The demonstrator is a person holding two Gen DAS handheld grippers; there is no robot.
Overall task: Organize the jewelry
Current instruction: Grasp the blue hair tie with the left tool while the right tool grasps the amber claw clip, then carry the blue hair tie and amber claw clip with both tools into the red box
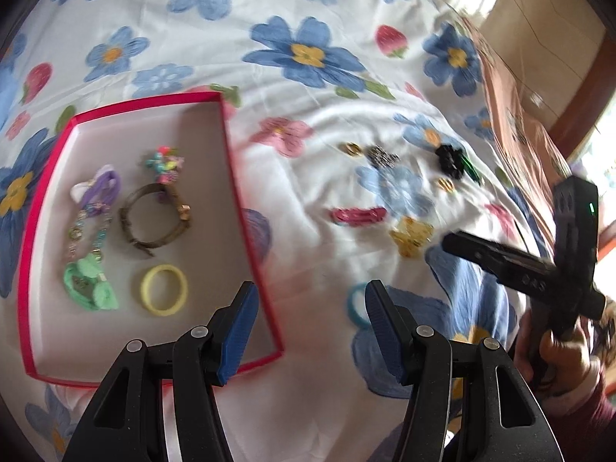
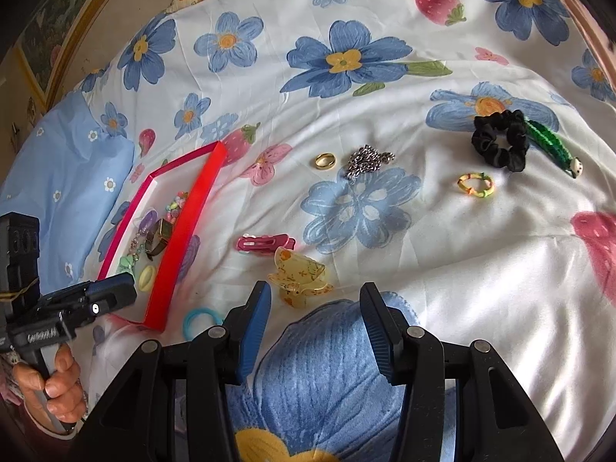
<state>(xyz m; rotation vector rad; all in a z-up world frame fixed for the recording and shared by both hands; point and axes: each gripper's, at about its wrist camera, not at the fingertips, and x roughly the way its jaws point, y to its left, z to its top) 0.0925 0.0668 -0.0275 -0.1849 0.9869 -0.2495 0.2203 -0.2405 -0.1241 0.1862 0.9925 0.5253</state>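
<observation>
A red-rimmed box lies on the flowered bedsheet and holds several pieces, among them a yellow ring band, a brown bracelet and a green scrunchie. Loose on the sheet are a yellow hair claw, a pink hair clip, a blue hair tie, a gold ring, a silver chain, a black scrunchie, a green clip and a small yellow-green band. My left gripper is open and empty over the box's right rim. My right gripper is open and empty just short of the yellow claw.
The box also shows in the right wrist view, with a blue pillow beyond it. A cardboard box stands at the bed's far right edge. The other hand's gripper hovers at right.
</observation>
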